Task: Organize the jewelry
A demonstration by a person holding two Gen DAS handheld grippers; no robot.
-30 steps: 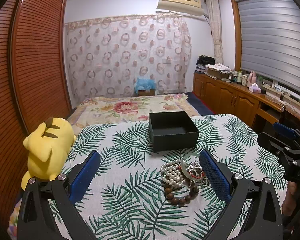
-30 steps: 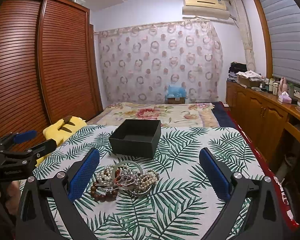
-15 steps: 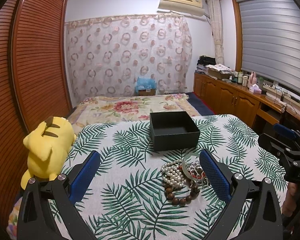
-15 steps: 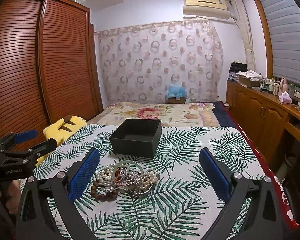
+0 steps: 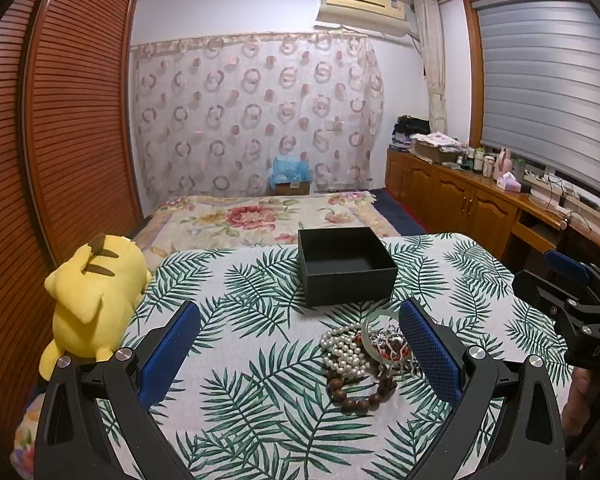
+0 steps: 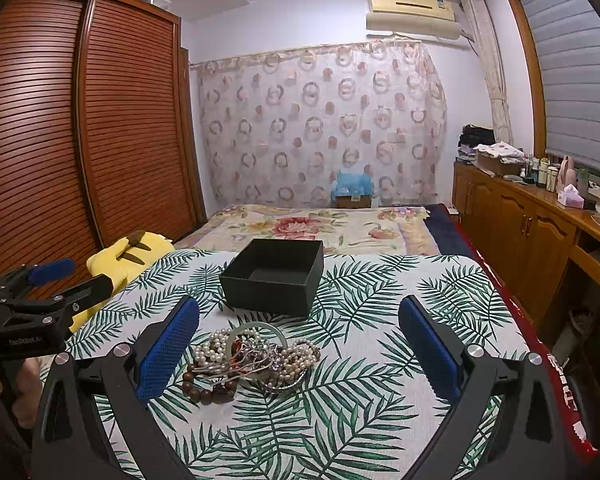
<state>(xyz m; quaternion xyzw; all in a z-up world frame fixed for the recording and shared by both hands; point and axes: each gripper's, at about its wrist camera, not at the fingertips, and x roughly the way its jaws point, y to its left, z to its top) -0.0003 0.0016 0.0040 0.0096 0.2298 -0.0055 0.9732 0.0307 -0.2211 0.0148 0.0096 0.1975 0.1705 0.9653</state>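
A tangled pile of jewelry (image 5: 366, 354) lies on the palm-leaf tablecloth: pearl strands, a brown wooden bead bracelet, a pale green bangle and silver pieces. It also shows in the right wrist view (image 6: 250, 354). An open, empty black box (image 5: 346, 265) stands just behind the pile, also seen in the right wrist view (image 6: 274, 276). My left gripper (image 5: 300, 350) is open and empty, hovering left of the pile. My right gripper (image 6: 300, 350) is open and empty, hovering right of the pile.
A yellow plush toy (image 5: 94, 296) lies at the table's left edge. A bed with a floral cover (image 5: 260, 216) lies behind the table. Wooden cabinets (image 5: 460, 204) run along the right wall and a slatted wardrobe (image 5: 72, 128) along the left.
Both grippers have barely shifted; the view drifts only slightly. The jewelry and box have not moved.
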